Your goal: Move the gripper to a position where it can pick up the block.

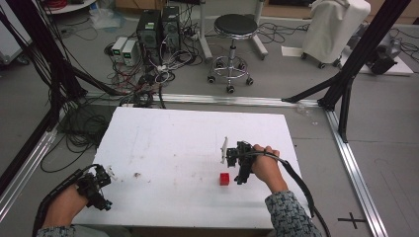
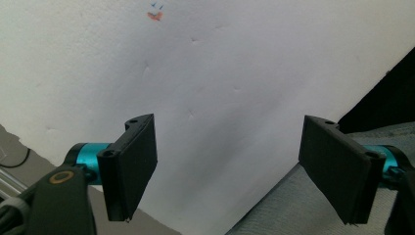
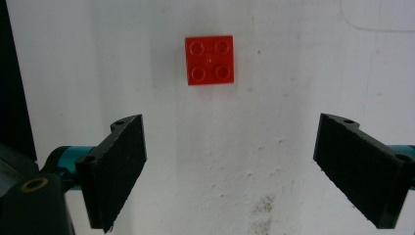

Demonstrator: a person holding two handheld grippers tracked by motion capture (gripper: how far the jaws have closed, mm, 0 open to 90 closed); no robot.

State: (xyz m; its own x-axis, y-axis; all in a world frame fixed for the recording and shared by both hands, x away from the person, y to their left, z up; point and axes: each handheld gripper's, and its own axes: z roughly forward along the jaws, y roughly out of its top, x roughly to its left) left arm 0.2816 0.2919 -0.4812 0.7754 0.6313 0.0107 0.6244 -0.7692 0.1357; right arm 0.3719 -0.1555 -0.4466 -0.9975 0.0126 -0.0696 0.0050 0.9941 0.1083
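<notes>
Your right gripper (image 3: 230, 171) hangs over the bench with its jaws spread wide and nothing between them. Looking along it in the right gripper view, the two black pads frame a bare strip of white surface, and the red brick (image 3: 209, 59) lies beyond them, ahead of the gap and a little toward the left pad, studs up and flat on the bench (image 3: 293, 73). From the high view, the same right gripper (image 1: 240, 168) sits just beside the red brick (image 1: 225, 178), near but apart from it, with your hand wrapped round the handle behind.

This looks like the approach to a pick: the gripper is lined up above the brick but has not reached it. The next move calls for you to carry the gripper forward until the brick lies midway between the pads, shade slightly toward the left pad's side to centre it, then come down so the pads flank two opposite flat faces before you close. The brick sits roughly square to the jaws, so little turning of the hand seems needed.

Your left gripper (image 2: 227, 166) is likewise wide open and empty, held low at the near left edge of the bench (image 2: 220, 73), with only bare white surface and a faint orange mark (image 2: 155, 15) ahead of it. In the high view, it rests (image 1: 96, 190) well apart from the brick and appears to be waiting.
</notes>
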